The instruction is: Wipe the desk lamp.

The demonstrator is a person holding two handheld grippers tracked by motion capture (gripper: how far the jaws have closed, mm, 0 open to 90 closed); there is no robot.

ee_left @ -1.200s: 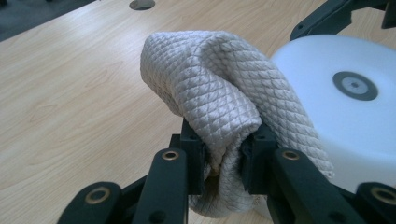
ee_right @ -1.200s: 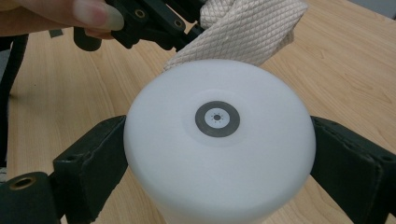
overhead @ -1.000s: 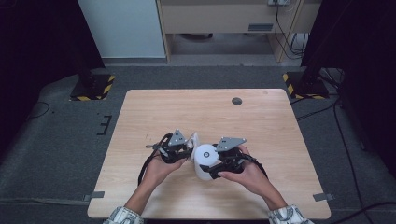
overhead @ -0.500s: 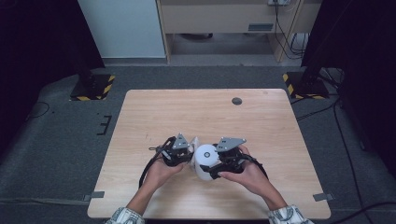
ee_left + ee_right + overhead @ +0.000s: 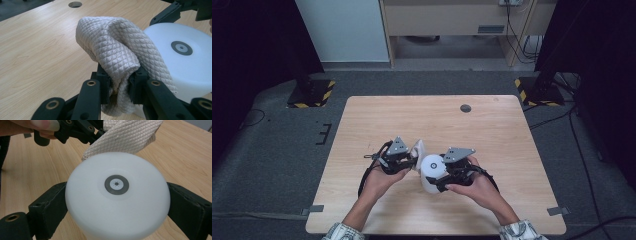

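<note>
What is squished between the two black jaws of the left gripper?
A bunched-up beige quilted cloth sits pinched between the jaws of the left gripper, as the left gripper view shows. Its loose end rests against the white round plastic container.

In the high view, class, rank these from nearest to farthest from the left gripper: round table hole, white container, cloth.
1. Cloth: clamped in the left gripper.
2. White container: just to its right, against the cloth, in the right gripper.
3. Round hole: far side of the table, toward the right.
</note>
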